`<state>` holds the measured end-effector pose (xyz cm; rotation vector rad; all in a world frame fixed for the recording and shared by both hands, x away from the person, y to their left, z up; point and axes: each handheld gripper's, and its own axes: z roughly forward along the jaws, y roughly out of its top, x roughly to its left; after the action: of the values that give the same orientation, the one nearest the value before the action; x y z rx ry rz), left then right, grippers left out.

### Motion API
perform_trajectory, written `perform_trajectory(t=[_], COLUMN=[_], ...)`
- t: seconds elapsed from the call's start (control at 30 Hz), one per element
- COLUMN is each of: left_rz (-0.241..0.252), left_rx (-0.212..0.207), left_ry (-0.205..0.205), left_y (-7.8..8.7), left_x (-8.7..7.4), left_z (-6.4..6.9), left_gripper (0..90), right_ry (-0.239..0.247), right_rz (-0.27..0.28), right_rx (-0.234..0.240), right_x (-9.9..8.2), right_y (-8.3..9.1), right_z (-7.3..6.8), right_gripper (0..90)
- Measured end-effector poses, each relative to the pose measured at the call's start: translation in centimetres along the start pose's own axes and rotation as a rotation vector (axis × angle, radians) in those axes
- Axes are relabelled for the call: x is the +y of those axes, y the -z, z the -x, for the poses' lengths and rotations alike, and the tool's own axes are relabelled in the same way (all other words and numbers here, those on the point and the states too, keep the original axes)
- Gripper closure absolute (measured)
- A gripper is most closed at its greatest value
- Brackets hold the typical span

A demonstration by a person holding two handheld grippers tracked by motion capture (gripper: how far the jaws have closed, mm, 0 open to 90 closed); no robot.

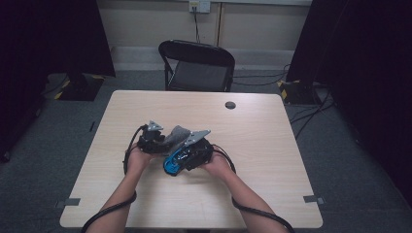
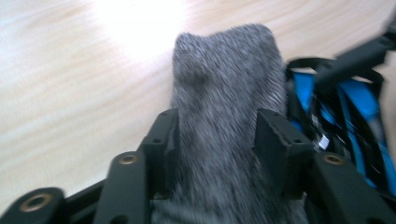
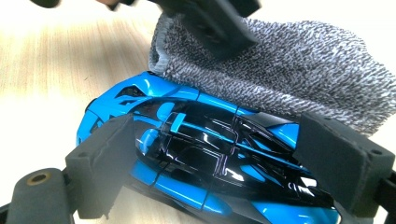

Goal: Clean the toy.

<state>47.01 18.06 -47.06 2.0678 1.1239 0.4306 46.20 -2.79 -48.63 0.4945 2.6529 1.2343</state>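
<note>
A: What does the scene show?

B: A person sits at a pale wooden desk (image 1: 272,145) and holds a pair of tongs in each hand, close together near its middle. The right tongs (image 3: 224,158) are clamped across a glossy blue and black toy car (image 3: 210,154), one pad on each flank. The left tongs (image 2: 217,140) have a grey knitted cloth (image 2: 224,121) lying between their pads.

A: Are the left tongs gripping the cloth?

B: They stand partly apart. The cloth fills the gap and brushes both pads, yet it does not look squeezed, so the grip reads as slack.

A: Where are the car and the cloth?

B: From above, the car (image 1: 176,160) sits low over the desk, just in front of the person's right hand (image 1: 218,165), nose tilted down toward the person. The cloth (image 1: 176,136) rises between the two tools and drapes against the car's upper side, touching it.

A: How far along does the work look?

B: It seems to be a wiping or wrapping job, somewhere in the middle. The car is firmly held and the cloth is laid on it. Most of the blue body is still bare, so more passes with the cloth, or a fresh hold on it, probably remain.

A: How are the arms placed?

B: Both forearms come in from the near edge and angle inward. The left hand (image 1: 137,158) cups its tool, pointing toward the right one. A black chair (image 1: 197,65) stands beyond the desk.
</note>
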Motion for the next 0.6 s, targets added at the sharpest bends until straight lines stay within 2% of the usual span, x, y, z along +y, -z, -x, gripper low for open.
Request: perform_trajectory(t=[0.07,0.13,0.23,0.33,0.43,0.47,0.6], left_rz=[-0.001,-0.017,-0.055,-0.077,-0.122,-0.125,-0.125], left_rx=[0.001,-0.004,0.004,-0.009,-0.037,-0.048,-0.069], left_ry=[0.015,0.018,-0.001,0.009,-0.027,-0.029,-0.080], left_y=[-0.7,-1.5,-2.2,-2.4,-2.0,-1.9,-1.4], left_x=[0.3,0.4,0.4,0.2,0.4,0.4,0.0], left_z=[0.1,0.3,0.8,0.9,0.9,1.0,1.0], left_gripper=[47.0,48.7,57.3,70.7,76.3,76.9,77.4], right_ry=[0.001,0.001,0.002,0.002,0.001,0.001,-0.001], right_rz=[-0.001,-0.006,-0.012,-0.005,-0.004,-0.003,-0.001], right_rx=[0.000,0.002,0.002,0.002,0.001,0.001,0.003], right_x=[0.0,0.1,0.1,0.0,0.0,0.0,0.0], right_y=[0.0,0.0,0.0,0.0,0.0,0.0,0.0], right_z=[0.0,0.0,0.1,0.1,0.1,0.1,0.1], right_gripper=[12.5,12.6,12.6,12.6,12.5,12.5,12.5])
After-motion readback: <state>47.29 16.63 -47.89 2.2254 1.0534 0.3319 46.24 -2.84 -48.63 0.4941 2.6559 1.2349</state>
